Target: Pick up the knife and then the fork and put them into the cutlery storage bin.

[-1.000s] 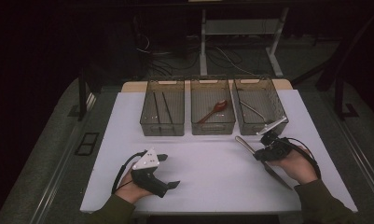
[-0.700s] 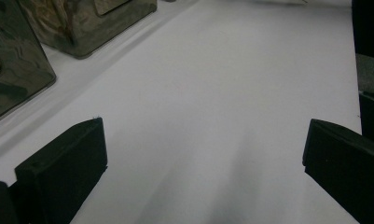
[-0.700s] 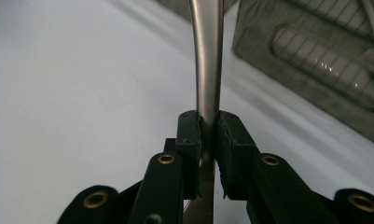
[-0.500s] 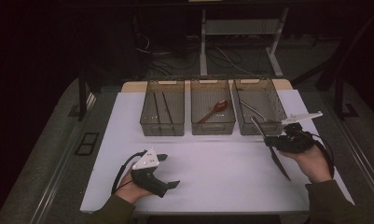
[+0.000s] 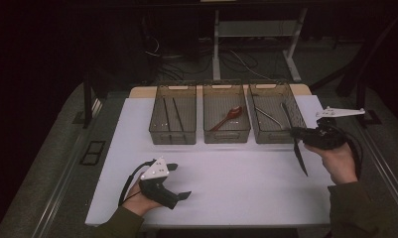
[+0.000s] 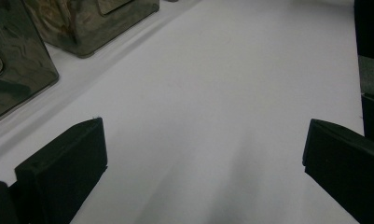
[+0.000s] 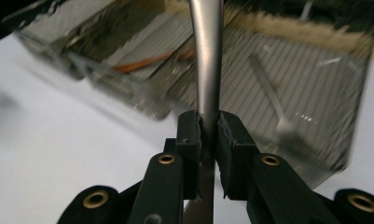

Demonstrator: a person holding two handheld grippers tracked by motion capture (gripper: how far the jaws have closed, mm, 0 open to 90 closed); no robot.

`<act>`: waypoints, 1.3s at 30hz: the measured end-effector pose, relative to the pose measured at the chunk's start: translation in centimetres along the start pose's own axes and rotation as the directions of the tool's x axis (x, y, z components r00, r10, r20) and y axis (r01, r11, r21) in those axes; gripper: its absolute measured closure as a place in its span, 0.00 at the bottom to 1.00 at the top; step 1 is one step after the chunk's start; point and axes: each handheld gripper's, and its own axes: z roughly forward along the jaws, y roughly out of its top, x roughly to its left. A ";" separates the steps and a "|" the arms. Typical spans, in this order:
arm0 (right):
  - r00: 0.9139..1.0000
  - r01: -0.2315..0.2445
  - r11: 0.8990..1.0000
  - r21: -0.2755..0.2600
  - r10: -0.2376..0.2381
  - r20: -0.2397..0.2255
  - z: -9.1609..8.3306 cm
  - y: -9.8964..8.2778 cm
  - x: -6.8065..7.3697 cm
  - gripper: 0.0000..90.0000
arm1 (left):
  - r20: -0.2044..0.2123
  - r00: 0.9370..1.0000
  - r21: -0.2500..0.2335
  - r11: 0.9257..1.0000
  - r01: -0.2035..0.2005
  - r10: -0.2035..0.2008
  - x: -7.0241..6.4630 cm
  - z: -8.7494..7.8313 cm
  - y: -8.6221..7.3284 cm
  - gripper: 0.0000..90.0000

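My right gripper (image 5: pixel 298 133) is shut on a long metal utensil (image 5: pixel 300 158), held near the front right corner of the right bin (image 5: pixel 276 85). The utensil's upper end reaches over that bin and its lower end hangs above the white table. In the right gripper view the jaws of my right gripper (image 7: pixel 209 126) clamp the utensil's silver shaft (image 7: pixel 208 70), which rises straight up. A fork (image 7: pixel 273 100) lies in the bin behind. My left gripper (image 5: pixel 179 181) rests open on the table at the front left, with bare table between its fingers (image 6: pixel 63 168).
Three clear bins stand in a row at the back of the white table (image 5: pixel 236 173). The left bin (image 5: pixel 175 87) holds dark sticks (image 5: pixel 170 113), and the middle bin (image 5: pixel 226 85) holds a red spoon (image 5: pixel 229 117). The right bin holds a metal utensil (image 5: pixel 267 117).
My right gripper has moved right and farther back with the utensil, whose upper end now reaches over the right bin. The left gripper has stayed put.
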 end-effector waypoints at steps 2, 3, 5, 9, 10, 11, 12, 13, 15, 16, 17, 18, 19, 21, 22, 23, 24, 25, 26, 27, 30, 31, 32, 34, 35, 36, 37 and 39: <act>1.000 -0.016 1.000 -0.021 0.016 0.006 0.1 0.9 -0.5 0.89 | 0.002 1.000 0.002 1.000 -0.002 0.002 0.1 0.0 0.0 0.00; 1.000 -0.015 1.000 -0.026 0.015 0.014 0.1 1.3 -0.7 0.89 | 0.002 1.000 0.002 1.000 -0.001 0.001 0.1 0.1 0.0 0.00; 1.000 -0.016 0.999 -0.042 0.017 0.023 0.2 2.3 -1.1 0.89 | 0.003 1.000 0.001 1.000 0.000 0.000 0.1 0.1 0.0 0.00; 0.999 -0.027 0.996 -0.082 0.030 0.043 0.2 4.3 -1.8 0.89 | 0.002 1.000 0.001 1.000 0.002 -0.002 0.1 0.0 -0.1 0.00; 0.998 -0.035 0.995 -0.093 0.039 0.044 0.1 4.8 -1.9 0.89 | 0.002 1.000 0.001 1.000 0.002 -0.002 0.1 0.0 -0.1 0.00; 0.998 -0.033 0.994 -0.106 0.039 0.050 0.2 5.2 -2.1 0.89 | 0.003 1.000 0.000 1.000 0.003 -0.003 0.1 0.0 -0.1 0.00; 0.998 -0.035 0.993 -0.113 0.042 0.056 0.2 5.7 -2.2 0.89 | 0.003 1.000 -0.008 1.000 0.012 -0.012 0.0 0.1 -0.1 0.00; 0.997 -0.037 0.992 -0.121 0.045 0.062 0.3 6.2 -2.4 0.89 | 0.004 1.000 -0.006 1.000 0.008 -0.008 0.0 0.1 0.0 0.00; 0.996 -0.026 0.991 -0.131 0.037 0.083 0.5 7.2 -2.7 0.89 | 0.005 1.000 -0.003 1.000 0.004 -0.004 0.0 0.1 0.0 0.00; 0.995 -0.024 0.991 -0.133 0.036 0.089 0.6 7.6 -2.8 0.89 | 0.004 1.000 -0.001 1.000 0.002 -0.002 0.1 0.0 0.0 0.00; 0.995 -0.021 0.991 -0.134 0.035 0.096 0.8 8.1 -2.9 0.89 | 0.004 1.000 -0.001 1.000 0.002 -0.002 0.1 0.0 0.0 0.00; 0.994 -0.015 0.991 -0.134 0.029 0.106 1.0 8.5 -3.1 0.89 | 0.004 1.000 -0.001 1.000 0.003 -0.003 0.1 0.0 0.0 0.00; 0.993 -0.015 0.991 -0.135 0.030 0.113 1.2 8.8 -3.2 0.89 | 0.005 1.000 -0.001 1.000 0.002 -0.002 0.1 0.0 -0.1 0.00; 0.992 -0.007 0.990 -0.139 0.025 0.126 1.6 9.4 -3.6 0.89 | 0.006 1.000 -0.001 1.000 0.003 -0.003 0.1 0.0 -0.1 0.00; 0.991 -0.012 0.990 -0.140 0.031 0.133 1.9 9.6 -3.8 0.89 | 0.006 1.000 -0.001 1.000 0.002 -0.002 0.1 0.0 -0.1 0.00; 0.990 -0.010 0.990 -0.141 0.030 0.139 2.1 9.8 -4.0 0.89 | 0.007 1.000 -0.001 1.000 0.003 -0.003 0.1 0.0 -0.1 0.00; 0.989 -0.014 0.990 -0.141 0.034 0.141 2.4 10.0 -4.2 0.89 | 0.007 1.000 -0.002 1.000 0.003 -0.003 0.1 0.0 -0.1 0.00; 0.989 -0.015 0.990 -0.143 0.036 0.145 2.8 10.1 -4.4 0.89 | 0.008 1.000 -0.001 1.000 -0.001 0.001 0.2 0.0 -0.1 0.00; 0.988 -0.013 0.990 -0.143 0.035 0.152 3.1 10.2 -4.6 0.89 | 0.008 1.000 -0.002 1.000 -0.001 0.001 0.2 0.0 -0.1 0.00; 0.987 -0.013 0.990 -0.141 0.035 0.156 3.4 10.3 -4.8 0.89 | 0.010 1.000 -0.002 1.000 0.003 -0.003 0.2 0.0 -0.1 0.00; 0.983 0.004 0.991 -0.135 0.020 0.180 4.3 10.4 -5.2 0.89 | 0.011 1.000 -0.006 1.000 0.005 -0.005 0.2 0.0 -0.1 0.00; 0.984 0.005 0.991 -0.132 0.019 0.179 4.6 10.4 -5.4 0.89 | 0.012 1.000 -0.007 1.000 0.005 -0.005 0.2 0.0 -0.1 0.00; 0.983 0.006 0.992 -0.126 0.017 0.183 4.9 10.3 -5.5 0.89 | 0.013 1.000 -0.006 1.000 0.005 -0.005 0.2 -0.1 -0.1 0.00; 0.982 0.009 0.994 -0.107 0.012 0.191 5.4 10.1 -5.7 0.89 | 0.013 1.000 -0.007 1.000 0.009 -0.009 0.2 0.0 -0.1 0.00; 0.981 0.009 0.995 -0.098 0.010 0.194 5.7 10.0 -5.8 0.89 | 0.014 1.000 -0.008 1.000 0.008 -0.008 0.2 0.0 -0.1 0.00; 0.980 0.013 0.996 -0.092 0.006 0.196 5.9 9.8 -5.8 0.89 | 0.015 1.000 -0.008 1.000 0.006 -0.006 0.2 0.0 -0.1 0.00; 0.981 0.013 0.996 -0.083 0.003 0.195 6.1 9.6 -5.9 0.89 | 0.015 1.000 -0.007 1.000 0.004 -0.004 0.2 0.0 -0.1 0.00; 0.981 0.013 0.997 -0.077 0.002 0.196 6.4 9.2 -5.9 0.89 | 0.015 1.000 -0.006 1.000 0.004 -0.004 0.2 0.0 -0.1 0.00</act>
